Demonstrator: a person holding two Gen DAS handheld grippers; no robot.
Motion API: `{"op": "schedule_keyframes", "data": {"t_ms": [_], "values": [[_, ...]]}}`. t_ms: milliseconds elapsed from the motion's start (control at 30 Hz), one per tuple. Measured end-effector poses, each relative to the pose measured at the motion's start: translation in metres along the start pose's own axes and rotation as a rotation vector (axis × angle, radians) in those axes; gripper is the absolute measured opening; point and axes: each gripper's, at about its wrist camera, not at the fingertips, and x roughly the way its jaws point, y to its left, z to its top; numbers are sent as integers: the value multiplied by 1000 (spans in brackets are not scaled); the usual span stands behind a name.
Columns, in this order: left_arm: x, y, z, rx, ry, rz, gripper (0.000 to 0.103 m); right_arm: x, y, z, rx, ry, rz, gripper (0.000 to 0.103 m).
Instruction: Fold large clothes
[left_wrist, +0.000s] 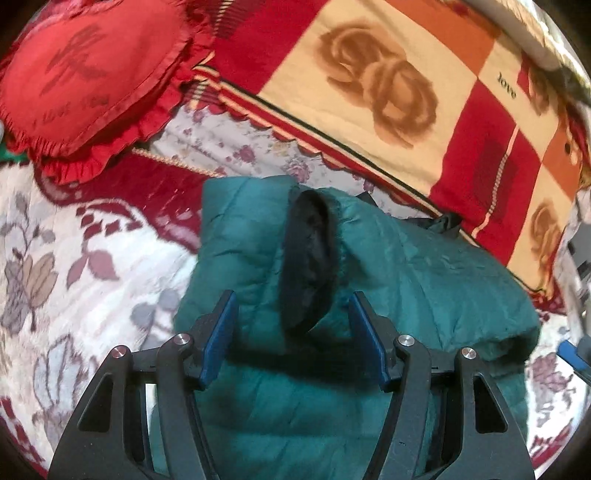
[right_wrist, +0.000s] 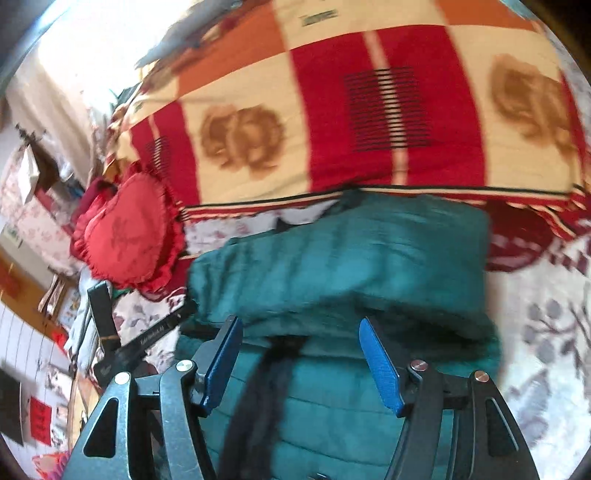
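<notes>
A teal puffy jacket (left_wrist: 424, 266) lies folded on the bed. One sleeve end shows its black lined cuff (left_wrist: 310, 258), which stands up towards the camera. My left gripper (left_wrist: 292, 299) hovers over the jacket with its jaws open; the cuff appears between the blue pads (left_wrist: 221, 332), which do not press on it. In the right wrist view the jacket (right_wrist: 351, 251) is a thick folded bundle with a dark strip (right_wrist: 258, 387) running down its near part. My right gripper (right_wrist: 301, 323) is open above it, with nothing gripped.
A red heart-shaped frilled cushion (left_wrist: 85, 74) lies at the left of the jacket. Behind it is a red, cream and orange blanket with rose prints (left_wrist: 388, 92). The bed cover (left_wrist: 92, 258) is white with leaf patterns. A cluttered room edge (right_wrist: 37, 258) shows at the far left.
</notes>
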Motion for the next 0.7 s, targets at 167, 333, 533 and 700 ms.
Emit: {"op": "schedule_keyframes", "data": {"t_ms": [167,333,533,700], "values": [[9,-15,8,56,1,-10,15,-19,-29,3,34,-59,-65,63],[-14,-2,24,51,-46,-30,7,-15,-37,9,55,-75,-115,63],[-24,38,19,23,-77,39,2,20,-23,12,43,-42,-82,63],[-14,58,6,-54,-5,-30,1,50,-8,11,64,-30,-68,63]]}}
